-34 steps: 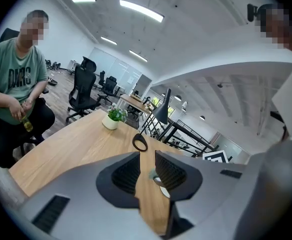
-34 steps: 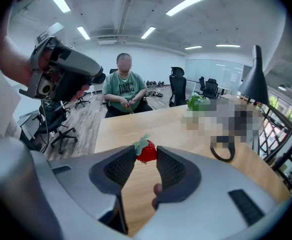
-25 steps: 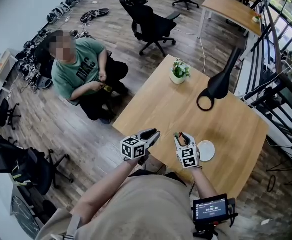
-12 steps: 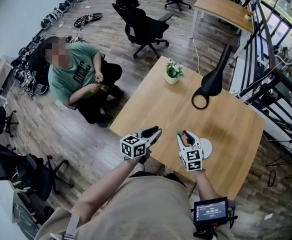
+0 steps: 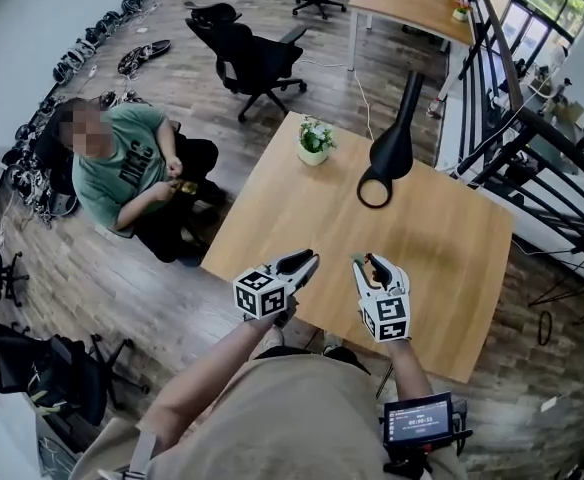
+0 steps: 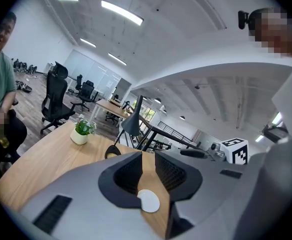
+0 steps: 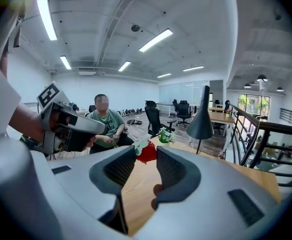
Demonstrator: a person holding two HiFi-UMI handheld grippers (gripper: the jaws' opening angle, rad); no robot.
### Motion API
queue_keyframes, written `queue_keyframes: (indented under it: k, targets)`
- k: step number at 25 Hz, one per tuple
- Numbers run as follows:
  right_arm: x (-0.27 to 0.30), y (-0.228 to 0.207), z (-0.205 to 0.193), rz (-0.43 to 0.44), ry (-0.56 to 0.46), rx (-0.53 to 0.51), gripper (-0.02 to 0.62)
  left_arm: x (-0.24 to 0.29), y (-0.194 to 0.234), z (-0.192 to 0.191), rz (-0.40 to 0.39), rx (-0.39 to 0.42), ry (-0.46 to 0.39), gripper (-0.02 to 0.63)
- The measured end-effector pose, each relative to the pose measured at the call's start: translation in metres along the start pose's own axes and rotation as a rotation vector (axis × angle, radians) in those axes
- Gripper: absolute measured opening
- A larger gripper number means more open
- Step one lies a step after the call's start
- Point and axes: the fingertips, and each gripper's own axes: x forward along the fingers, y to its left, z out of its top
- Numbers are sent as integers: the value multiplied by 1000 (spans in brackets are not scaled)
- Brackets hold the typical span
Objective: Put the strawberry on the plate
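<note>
**A:** Head view first. Where are the claws?

**B:** Both are at the table's (image 5: 442, 238) near edge, on the person's side of the lamp (image 5: 390, 153) and raised off the wood. The left gripper (image 5: 305, 261) sits just left of the right gripper (image 5: 367, 262). A pot (image 5: 314, 146) holding a small green plant stands left of the lamp.

**A:** Left gripper view?

**B:** Jaws spread, nothing between them. Through the gap the plate (image 6: 148, 201) lies on the table, well nearer than the lamp, and it's bare. I can't spot it from the head view.

**A:** Right gripper view?

**B:** The jaws are pinching the strawberry (image 7: 147, 152) at their tips, up in the air. The lamp is beyond it, to the right.

**A:** Which step, then?

**B:** I'd say the carry: the fruit is gripped but not yet delivered. Next it wants swinging over the plate, lowering till it nearly touches, then a gentle spreading of the jaws. Held only at the tips, it could slip, or roll off once freed.
</note>
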Motion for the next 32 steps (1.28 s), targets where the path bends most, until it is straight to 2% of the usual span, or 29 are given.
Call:
queue_keyframes:
  k: [10,13,19,32]
  targets:
    - [-49,-39,16,-69,-61,6,144,35,-35,7,-43,33,12,75]
    - [-60,-53,17,-93,-71,6,143,45,-43,7,-50,40,16,31]
    - [-83,-84,9,-147,-73,12,143,67,-58,-3,-70,49,41,5]
    - [-124,-132,-19,-217,-53,35,143,102,-82,-21,-88,77,89,5]
